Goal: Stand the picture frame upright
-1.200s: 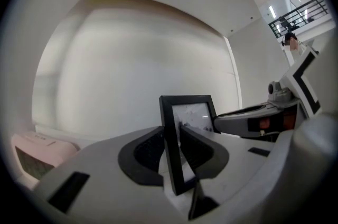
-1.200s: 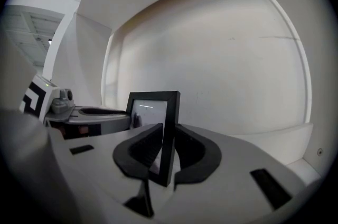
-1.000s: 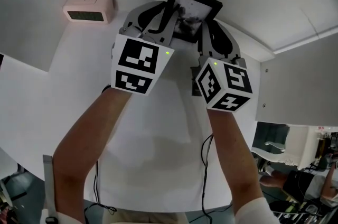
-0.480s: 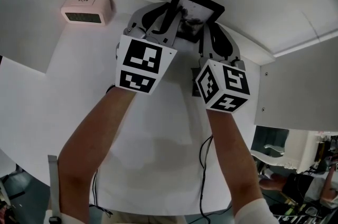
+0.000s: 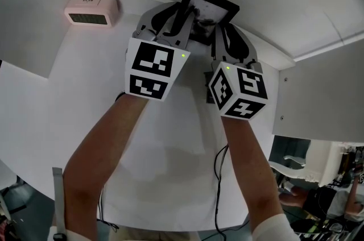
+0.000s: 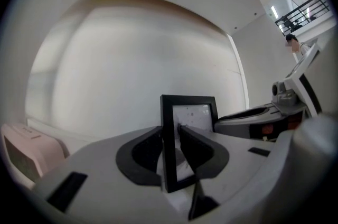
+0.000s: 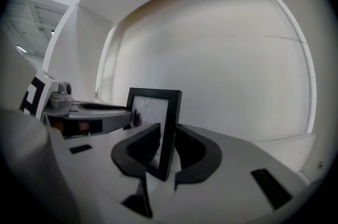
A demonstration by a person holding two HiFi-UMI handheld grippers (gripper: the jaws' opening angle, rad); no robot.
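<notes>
The left gripper (image 6: 170, 127) is clamped on the left side bar of the picture frame (image 5: 206, 13). The right gripper (image 7: 168, 126) has the right side bar between its jaws, which have just been opening a little, though the pads look to be touching it. Between the two, the frame stands upright on the white table (image 5: 170, 137) near the back wall, its long axis vertical and its glass face turned toward the person, with a pink clock (image 5: 91, 9) well off to its left.
</notes>
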